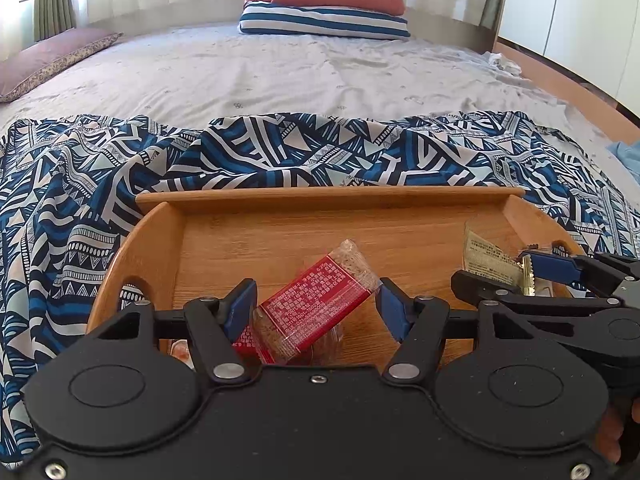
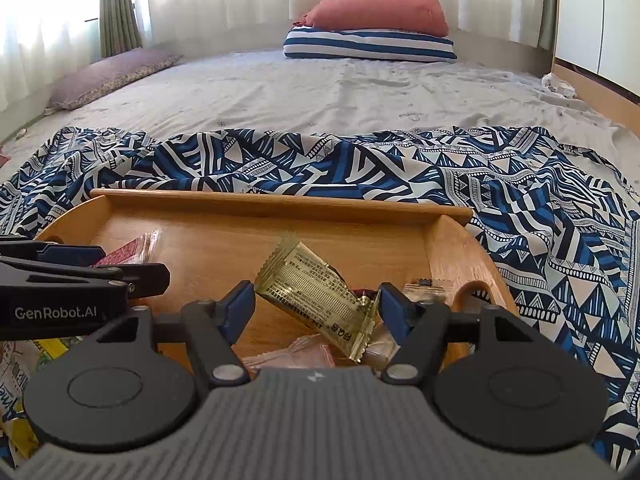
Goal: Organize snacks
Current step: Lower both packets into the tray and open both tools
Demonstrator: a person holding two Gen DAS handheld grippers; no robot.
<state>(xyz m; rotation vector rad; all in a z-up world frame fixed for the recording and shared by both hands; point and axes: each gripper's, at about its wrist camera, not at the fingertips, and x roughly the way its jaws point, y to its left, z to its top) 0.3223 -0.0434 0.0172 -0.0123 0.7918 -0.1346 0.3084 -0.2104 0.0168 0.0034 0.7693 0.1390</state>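
A wooden tray [image 1: 328, 196] sits on a blue patterned cloth on the bed. My left gripper [image 1: 316, 310] is shut on a red snack packet [image 1: 320, 296], which is tilted with its clear end pointing away, just above the tray floor at the left. In the right wrist view that gripper [image 2: 132, 264] enters from the left with the red packet [image 2: 128, 250] sticking out. My right gripper [image 2: 314, 306] is shut on a gold snack packet [image 2: 312, 292] over the right half of the tray [image 2: 280, 202]. The left wrist view shows this gripper [image 1: 492, 272] and the gold packet [image 1: 484, 256].
Pink wrapped sweets [image 2: 308, 354] and a small clear wrapper [image 2: 424, 292] lie in the tray's near right corner. Yellow packaging [image 2: 48, 348] lies outside the tray at the left. Beyond the cloth [image 1: 280, 152] are grey bedsheet, stacked pillows [image 1: 328, 4] and curtains.
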